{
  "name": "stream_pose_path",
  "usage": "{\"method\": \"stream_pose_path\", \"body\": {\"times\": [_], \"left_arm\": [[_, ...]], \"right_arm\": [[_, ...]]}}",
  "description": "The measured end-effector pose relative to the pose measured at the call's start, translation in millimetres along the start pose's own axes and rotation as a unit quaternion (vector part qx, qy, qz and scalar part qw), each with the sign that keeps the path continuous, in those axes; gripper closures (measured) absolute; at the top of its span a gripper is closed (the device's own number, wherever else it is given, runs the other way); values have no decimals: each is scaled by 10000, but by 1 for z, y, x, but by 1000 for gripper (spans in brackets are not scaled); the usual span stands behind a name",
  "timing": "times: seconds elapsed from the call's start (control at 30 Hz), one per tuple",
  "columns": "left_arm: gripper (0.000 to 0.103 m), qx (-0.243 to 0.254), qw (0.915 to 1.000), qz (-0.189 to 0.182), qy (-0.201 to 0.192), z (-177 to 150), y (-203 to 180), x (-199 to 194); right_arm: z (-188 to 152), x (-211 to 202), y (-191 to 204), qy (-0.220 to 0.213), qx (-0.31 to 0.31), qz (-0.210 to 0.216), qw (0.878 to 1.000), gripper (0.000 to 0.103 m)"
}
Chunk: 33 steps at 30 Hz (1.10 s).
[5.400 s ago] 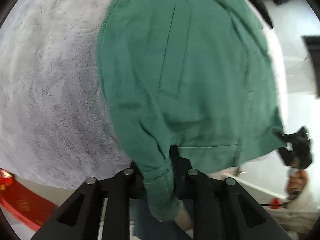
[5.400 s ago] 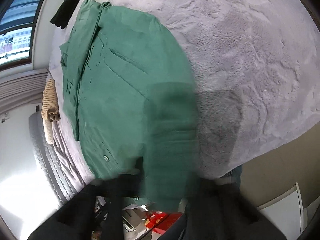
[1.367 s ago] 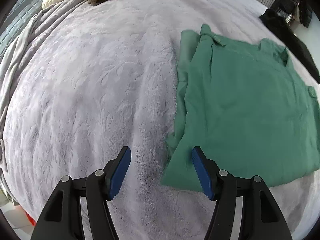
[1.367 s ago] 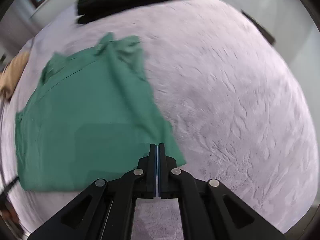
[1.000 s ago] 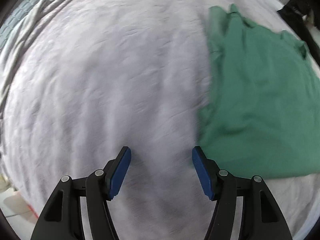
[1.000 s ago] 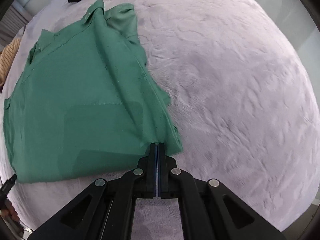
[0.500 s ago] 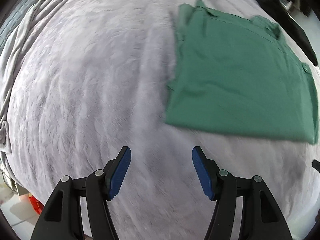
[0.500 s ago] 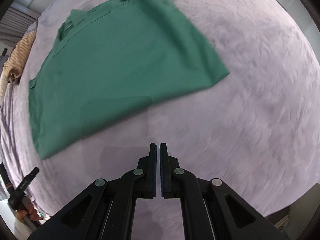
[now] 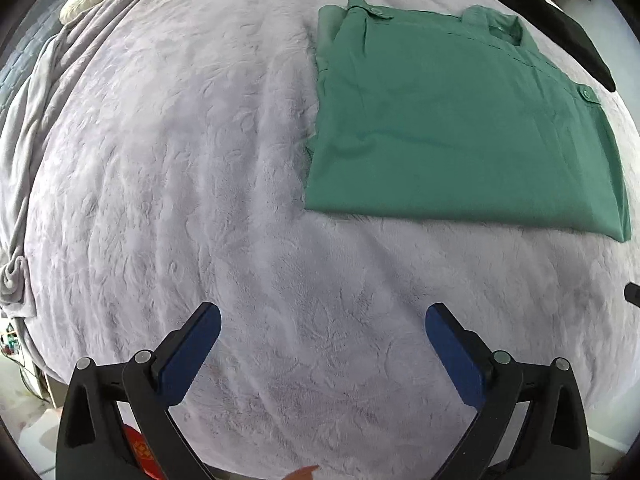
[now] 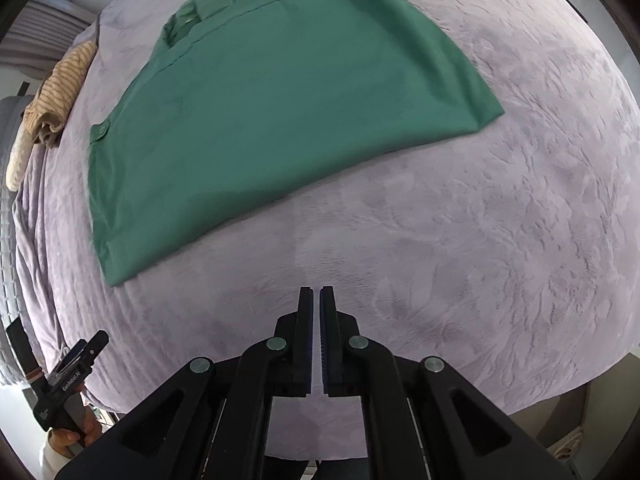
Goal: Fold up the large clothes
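Note:
A green shirt lies folded into a flat rectangle on the pale plush bed cover, its collar at the far edge. In the right wrist view the same shirt fills the upper middle. My left gripper hangs over bare cover in front of the shirt's near left corner, its jaws opening wide with nothing between the blue pads. My right gripper is shut and empty, hovering over the cover in front of the shirt's near edge.
A striped tan garment lies bunched at the bed's far side. A black garment rests beyond the shirt. The bed's edge drops off close behind my right gripper. A hand holding the left gripper's handle shows low left.
Both grippers have pulled back from the shirt toward the bed's near edge and risen. The left jaws have spread much wider. The shirt lies still where it was let go.

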<state>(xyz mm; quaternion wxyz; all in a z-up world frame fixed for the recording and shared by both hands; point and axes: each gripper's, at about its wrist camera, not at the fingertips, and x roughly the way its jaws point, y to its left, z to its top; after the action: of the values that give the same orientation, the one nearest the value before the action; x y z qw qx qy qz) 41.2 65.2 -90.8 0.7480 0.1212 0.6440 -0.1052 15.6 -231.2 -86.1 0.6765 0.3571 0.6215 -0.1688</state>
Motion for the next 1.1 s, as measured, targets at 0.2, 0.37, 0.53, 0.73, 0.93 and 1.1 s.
{"method": "stream_pose_path", "body": {"times": [0.2, 0.37, 0.53, 0.73, 0.93, 1.1], "left_arm": [[1, -34, 10000, -2, 37, -6, 2, -4], [1, -96, 9997, -144, 159, -3, 2, 0], [1, -37, 9997, -152, 186, -1, 2, 6], [1, -27, 9996, -195, 223, 6, 7, 15], [1, 11, 9995, -176, 263, 12, 11, 25], [1, 15, 9994, -202, 289, 14, 14, 29]], "right_arm": [[4, 0, 25, -107, -217, -51, 9997, 32], [4, -1, 45, -127, -498, -38, 9987, 27], [3, 4, 58, -117, -572, 186, 9981, 19], [2, 11, 64, -81, -428, 445, 9981, 11], [-2, 18, 69, -76, -439, 555, 9975, 0], [-5, 26, 77, 22, -497, 644, 9967, 0]]}}
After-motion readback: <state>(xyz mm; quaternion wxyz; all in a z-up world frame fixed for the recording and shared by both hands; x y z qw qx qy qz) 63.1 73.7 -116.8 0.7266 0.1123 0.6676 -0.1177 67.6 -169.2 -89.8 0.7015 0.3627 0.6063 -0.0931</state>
